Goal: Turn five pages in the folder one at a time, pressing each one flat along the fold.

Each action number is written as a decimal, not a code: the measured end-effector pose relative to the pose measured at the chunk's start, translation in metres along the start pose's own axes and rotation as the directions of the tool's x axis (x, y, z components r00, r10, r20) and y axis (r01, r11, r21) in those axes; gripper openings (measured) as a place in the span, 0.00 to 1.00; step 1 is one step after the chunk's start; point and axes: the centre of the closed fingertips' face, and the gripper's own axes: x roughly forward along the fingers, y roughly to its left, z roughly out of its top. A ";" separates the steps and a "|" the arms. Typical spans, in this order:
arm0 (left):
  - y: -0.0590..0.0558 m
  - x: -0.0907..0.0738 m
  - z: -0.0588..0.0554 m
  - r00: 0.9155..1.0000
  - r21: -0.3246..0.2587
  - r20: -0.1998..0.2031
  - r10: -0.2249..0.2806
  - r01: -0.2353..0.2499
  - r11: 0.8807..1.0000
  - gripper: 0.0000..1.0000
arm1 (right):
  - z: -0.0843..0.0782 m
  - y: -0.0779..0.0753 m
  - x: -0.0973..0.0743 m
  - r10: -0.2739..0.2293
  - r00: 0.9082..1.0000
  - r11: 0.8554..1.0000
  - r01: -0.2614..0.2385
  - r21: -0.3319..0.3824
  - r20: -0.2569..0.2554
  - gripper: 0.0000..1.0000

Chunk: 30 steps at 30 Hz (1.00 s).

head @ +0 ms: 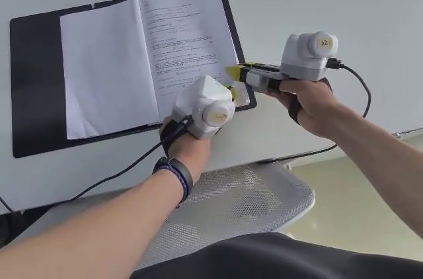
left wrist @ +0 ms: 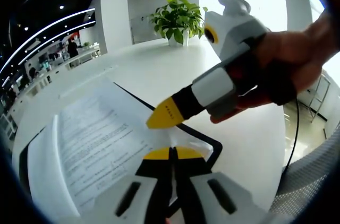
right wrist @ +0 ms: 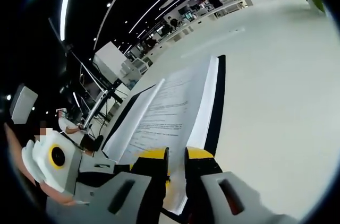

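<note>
A black folder (head: pixel 33 80) lies open on the white table. Its left page (head: pixel 106 67) is blank and its right page (head: pixel 185 41) is printed. My right gripper (head: pixel 234 71) reaches in from the right at the printed page's outer edge. In the right gripper view (right wrist: pixel 176 155) its jaws stand a narrow gap apart with the page edge (right wrist: pixel 202 107) running toward the gap. My left gripper (left wrist: pixel 171 153) hovers at the page's lower right corner, its yellow tips pressed together with nothing seen between them. The right gripper (left wrist: pixel 166 116) sits just beyond it.
The white table (head: pixel 317 1) stretches away right of the folder. A grey mesh chair seat (head: pixel 251 199) sits under the table's near edge. Black cables (head: pixel 360 87) trail from both grippers. A potted plant (left wrist: pixel 178 19) stands far back on the table.
</note>
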 end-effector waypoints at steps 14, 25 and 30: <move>0.001 0.000 0.001 1.000 -0.031 -0.015 -0.001 0.001 1.000 0.00 | -0.002 -0.003 -0.001 -0.028 1.000 0.999 0.028 0.037 -0.007 0.00; -0.006 -0.002 0.004 0.993 -0.082 -0.047 -0.106 0.102 0.991 0.09 | 0.001 0.001 -0.005 -0.028 1.000 0.999 0.028 0.047 -0.002 0.00; -0.006 -0.009 0.004 0.990 -0.082 -0.057 -0.125 0.120 0.989 0.32 | 0.003 0.004 -0.007 -0.031 0.999 0.999 0.031 0.036 -0.007 0.00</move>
